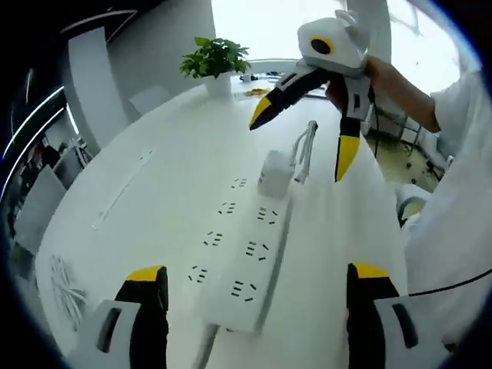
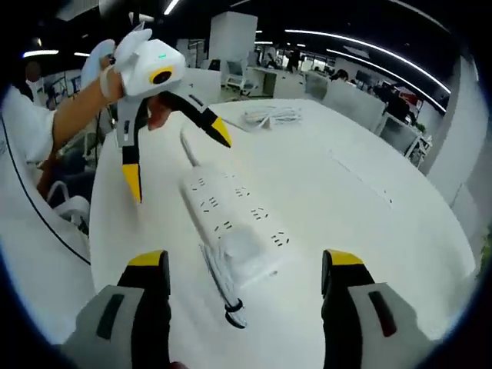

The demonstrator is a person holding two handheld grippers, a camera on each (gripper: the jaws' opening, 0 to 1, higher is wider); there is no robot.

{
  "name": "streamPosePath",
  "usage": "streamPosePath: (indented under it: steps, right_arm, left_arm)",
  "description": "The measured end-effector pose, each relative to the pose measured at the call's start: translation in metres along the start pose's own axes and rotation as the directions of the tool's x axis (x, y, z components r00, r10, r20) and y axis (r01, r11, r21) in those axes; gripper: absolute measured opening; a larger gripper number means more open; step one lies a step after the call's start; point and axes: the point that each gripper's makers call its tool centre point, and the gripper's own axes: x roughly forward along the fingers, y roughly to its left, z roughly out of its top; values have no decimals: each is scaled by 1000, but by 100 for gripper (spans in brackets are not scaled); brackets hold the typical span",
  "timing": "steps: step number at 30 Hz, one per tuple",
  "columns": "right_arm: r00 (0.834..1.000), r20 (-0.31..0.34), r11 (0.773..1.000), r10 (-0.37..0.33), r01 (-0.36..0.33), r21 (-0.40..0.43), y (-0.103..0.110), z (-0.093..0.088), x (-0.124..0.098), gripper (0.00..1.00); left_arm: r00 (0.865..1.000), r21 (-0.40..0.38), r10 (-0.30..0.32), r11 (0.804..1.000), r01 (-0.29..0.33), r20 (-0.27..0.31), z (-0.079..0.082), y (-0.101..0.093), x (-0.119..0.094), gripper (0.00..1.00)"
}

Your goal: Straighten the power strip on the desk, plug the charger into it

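The left gripper (image 1: 257, 300) is sitting nearest the lens in the left gripper view, its yellow-tipped jaws standing wide apart with nothing between them, straddling the near end of the power strip (image 1: 244, 246) from above, probably so it can close across the strip's width or nudge it square. The power strip is lying flat on the white desk (image 1: 154, 200), running lengthwise away from that gripper, and the white charger (image 1: 273, 173) is resting on the strip's far end, its bundled cable (image 1: 304, 150) trailing just beyond. Whether the charger's prongs are seated in a socket or it is merely lying on the strip I cannot tell. The right gripper (image 1: 304, 146) is hovering over that far end of the strip, its jaws also spread and gripping nothing, seemingly poised to take the charger. In the right gripper view the same strip (image 2: 231, 211) is stretching away from the right gripper (image 2: 244, 296), with the charger (image 2: 250, 250) at the strip's near end and the left gripper (image 2: 177, 165) hanging spread and empty above the strip's far end. A potted plant (image 1: 215, 65) is standing well beyond the strip.
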Motion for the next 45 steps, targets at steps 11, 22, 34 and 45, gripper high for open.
streamPosePath:
  steps: [11,22,34,45]
  right_arm:
    - [997,41,996,-67,64,62,-4,-8,-22,89]
    - [987,71,983,-148,138,121,-4,-13,-58,87]
    - [974,67,961,-216,200,189,2,-35,-93,87]
    - [958,93,935,-270,238,261,5,-54,-119,87]
  left_arm:
    - [995,-82,74,994,-68,73,8,-20,-20,96]
    - [981,-175,192,967,-184,30,-18,-35,-61,96]
    - [969,-259,247,937,-233,22,-45,-54,-85,96]
    - [952,-298,305,910,-287,14,-58,-78,-112,96]
